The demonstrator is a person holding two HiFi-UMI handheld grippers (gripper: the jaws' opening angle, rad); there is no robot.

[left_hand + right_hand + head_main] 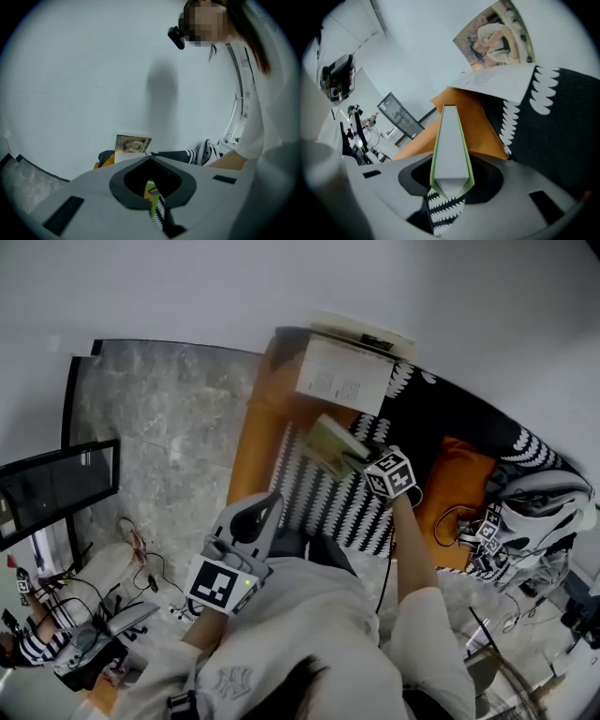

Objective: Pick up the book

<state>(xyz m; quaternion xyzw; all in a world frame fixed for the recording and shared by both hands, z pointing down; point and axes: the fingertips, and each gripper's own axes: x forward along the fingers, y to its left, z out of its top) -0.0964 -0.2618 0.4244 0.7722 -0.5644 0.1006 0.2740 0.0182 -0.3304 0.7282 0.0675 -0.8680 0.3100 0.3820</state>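
Book (450, 145) was gripped by its edge in the right gripper (364, 463), jaws narrowed onto it, and seemed raised just off the striped cover (328, 507). Pickup was judged nearly done; only lifting clear remained. Left gripper (267, 507) was seen shut, empty.

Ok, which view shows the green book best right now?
The right gripper view: the green book fills the centre, page edges toward the camera, clamped in the right gripper. The head view shows it small and tilted above the striped blanket. The left gripper view catches only a green sliver low in frame.
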